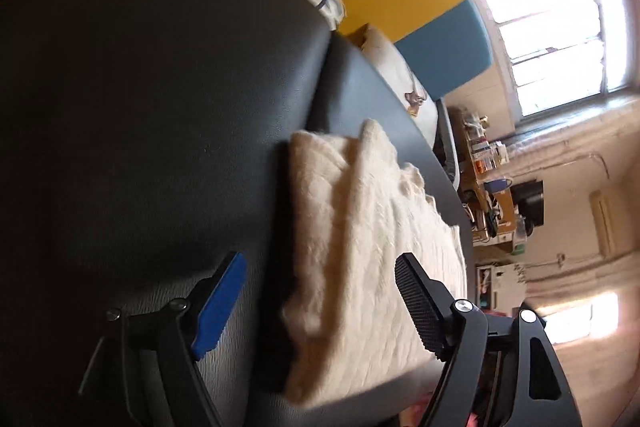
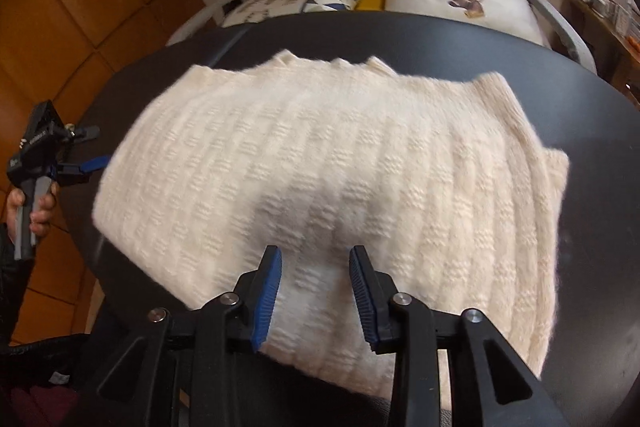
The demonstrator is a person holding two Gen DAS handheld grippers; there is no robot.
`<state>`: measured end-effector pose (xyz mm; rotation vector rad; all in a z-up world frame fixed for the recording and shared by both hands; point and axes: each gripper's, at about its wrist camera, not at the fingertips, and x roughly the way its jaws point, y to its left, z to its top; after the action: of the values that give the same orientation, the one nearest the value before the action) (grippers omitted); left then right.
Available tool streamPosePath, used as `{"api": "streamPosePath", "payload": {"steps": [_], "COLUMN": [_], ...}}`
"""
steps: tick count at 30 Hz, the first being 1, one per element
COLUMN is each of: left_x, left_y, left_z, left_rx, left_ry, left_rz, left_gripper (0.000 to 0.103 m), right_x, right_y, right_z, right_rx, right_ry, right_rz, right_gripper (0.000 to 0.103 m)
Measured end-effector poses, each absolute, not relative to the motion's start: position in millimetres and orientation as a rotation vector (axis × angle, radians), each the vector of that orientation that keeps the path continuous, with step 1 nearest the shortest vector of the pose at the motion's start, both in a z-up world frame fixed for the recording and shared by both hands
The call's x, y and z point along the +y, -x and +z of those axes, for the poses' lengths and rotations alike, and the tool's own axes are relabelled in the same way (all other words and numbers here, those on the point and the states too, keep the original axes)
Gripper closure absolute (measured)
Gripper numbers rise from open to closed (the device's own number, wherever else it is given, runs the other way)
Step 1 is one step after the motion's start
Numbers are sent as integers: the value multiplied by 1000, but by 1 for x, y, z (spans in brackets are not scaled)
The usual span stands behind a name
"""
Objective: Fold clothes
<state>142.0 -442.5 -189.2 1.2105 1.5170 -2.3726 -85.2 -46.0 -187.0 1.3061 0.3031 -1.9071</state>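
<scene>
Where the dark round worktop (image 2: 580, 147) takes up most of both views, a cream cable-knit sweater (image 2: 320, 167) lies folded flat on it in a broad, roughly rectangular bundle, its near edge reaching the worktop's rim. The right tongs (image 2: 316, 291) hang over that near edge with the blue-padded jaws partly apart; knit shows in the gap, but the pads do not press on it. The left tongs (image 1: 320, 303) stand wide apart at the sweater's left end, the blue pad over bare worktop and the black ribbed pad over the knit, gripping nothing. A hand (image 2: 38, 207) holds the left tool's grey handle. Beyond the worktop, a white deer-print cushion (image 2: 460, 7) rests on a bench.
</scene>
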Motion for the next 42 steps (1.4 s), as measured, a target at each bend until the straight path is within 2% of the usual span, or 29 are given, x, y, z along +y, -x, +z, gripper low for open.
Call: {"api": "streamPosePath", "payload": {"steps": [7, 15, 18, 23, 26, 31, 36, 37, 38, 39, 42], "left_x": [-439, -415, -408, -401, -399, -402, -403, -403, -402, -402, -401], "left_y": [-101, -80, -74, -70, -71, -70, -68, -67, -66, -64, -62], "left_z": [-204, -206, -206, -206, -206, -210, -210, -210, -210, -210, -209], "left_rx": [1580, 1464, 1422, 1360, 1312, 1362, 1389, 1390, 1393, 1398, 1407], "left_ry": [-1302, -1399, -1417, -1416, -1428, -1440, -1431, -1426, -1421, -1418, -1409], "left_rz": [-2386, -2415, -2418, -2415, -2423, -2392, -2363, -2361, -2359, -2359, -2352], "left_gripper": [25, 25, 24, 23, 22, 16, 12, 12, 10, 8, 8], "right_x": [-31, -6, 8, 35, 33, 3, 9, 12, 15, 18, 14], "right_y": [96, 112, 120, 129, 130, 114, 131, 134, 137, 138, 129], "right_z": [-188, -183, -186, -195, -204, -211, -210, -210, -210, -212, -212], "right_rx": [252, 198, 197, 99, 126, 393, 278, 230, 186, 145, 248], "right_ry": [-1327, -1329, -1341, -1364, -1398, -1336, -1460, -1466, -1463, -1457, -1426], "right_rz": [-1946, -2043, -2112, -2151, -2141, -2228, -2176, -2145, -2110, -2072, -2047], "right_gripper": [68, 66, 60, 34, 32, 29, 27, 22, 10, 7, 6]}}
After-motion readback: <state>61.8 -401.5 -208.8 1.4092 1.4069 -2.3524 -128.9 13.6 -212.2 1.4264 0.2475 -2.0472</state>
